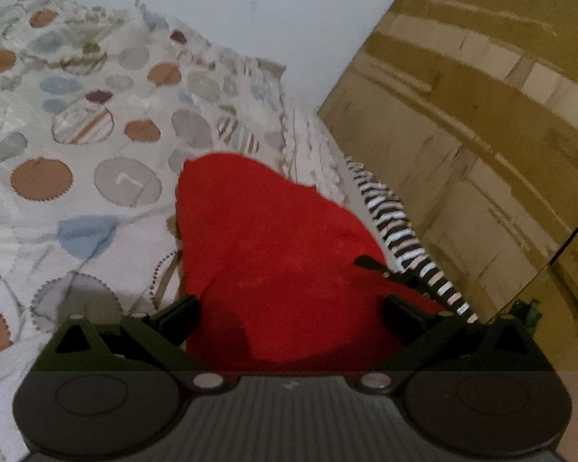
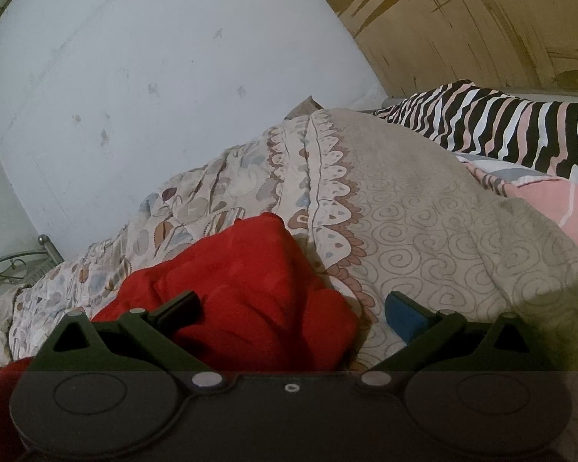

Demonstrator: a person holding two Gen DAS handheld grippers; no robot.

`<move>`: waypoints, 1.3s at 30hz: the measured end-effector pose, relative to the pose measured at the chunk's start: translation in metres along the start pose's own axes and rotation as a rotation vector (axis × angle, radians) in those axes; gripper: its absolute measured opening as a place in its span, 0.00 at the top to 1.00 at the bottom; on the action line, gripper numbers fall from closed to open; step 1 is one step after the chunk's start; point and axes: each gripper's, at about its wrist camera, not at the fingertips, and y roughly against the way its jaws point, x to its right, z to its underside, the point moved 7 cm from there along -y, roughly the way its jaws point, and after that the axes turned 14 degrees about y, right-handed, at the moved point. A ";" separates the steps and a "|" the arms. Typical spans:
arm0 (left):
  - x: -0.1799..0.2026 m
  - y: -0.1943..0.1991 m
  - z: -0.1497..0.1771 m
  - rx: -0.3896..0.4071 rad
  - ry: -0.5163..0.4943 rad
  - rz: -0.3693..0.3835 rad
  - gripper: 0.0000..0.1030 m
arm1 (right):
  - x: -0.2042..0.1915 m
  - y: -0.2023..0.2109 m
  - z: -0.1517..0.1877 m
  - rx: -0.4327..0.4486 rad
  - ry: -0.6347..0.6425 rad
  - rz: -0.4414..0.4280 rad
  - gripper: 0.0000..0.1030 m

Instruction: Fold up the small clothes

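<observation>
A red garment (image 1: 273, 269) lies bunched on the patterned bedspread (image 1: 77, 161). My left gripper (image 1: 291, 313) is open just above it, with the red cloth filling the gap between the fingers. In the right wrist view the same red garment (image 2: 242, 300) lies crumpled low and left. My right gripper (image 2: 293, 312) is open over its right part. Its left finger (image 2: 181, 308) is over the red cloth, and its blue-padded right finger (image 2: 404, 317) is over the bedspread (image 2: 424, 231).
A black, white and pink striped cloth (image 1: 397, 227) lies along the bed's right edge by the wooden wall (image 1: 462, 115); it also shows in the right wrist view (image 2: 512, 131). A pink cloth (image 2: 551, 200) lies beside it. A metal bed frame (image 2: 19, 265) is at far left.
</observation>
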 end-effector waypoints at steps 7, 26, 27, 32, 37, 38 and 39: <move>0.000 -0.008 0.022 -0.030 -0.106 -0.046 0.00 | 0.000 0.000 0.000 0.003 -0.005 -0.005 0.01; 0.004 -0.006 0.038 0.042 -0.201 -0.065 0.00 | 0.001 0.003 -0.001 0.020 -0.010 -0.020 0.02; 0.004 -0.006 0.038 0.043 -0.201 -0.066 0.00 | 0.001 0.004 -0.001 0.023 -0.011 -0.023 0.02; 0.003 -0.006 0.038 0.045 -0.201 -0.067 0.00 | -0.006 0.004 -0.001 0.014 0.047 0.005 0.07; 0.001 -0.006 0.037 0.045 -0.190 -0.062 0.00 | -0.019 0.004 -0.002 0.006 0.131 0.012 0.18; 0.001 -0.006 0.037 0.044 -0.187 -0.061 0.00 | -0.021 0.004 -0.002 -0.001 0.141 0.002 0.21; 0.000 -0.006 0.036 0.041 -0.184 -0.058 0.00 | -0.021 0.003 -0.001 -0.008 0.136 -0.020 0.24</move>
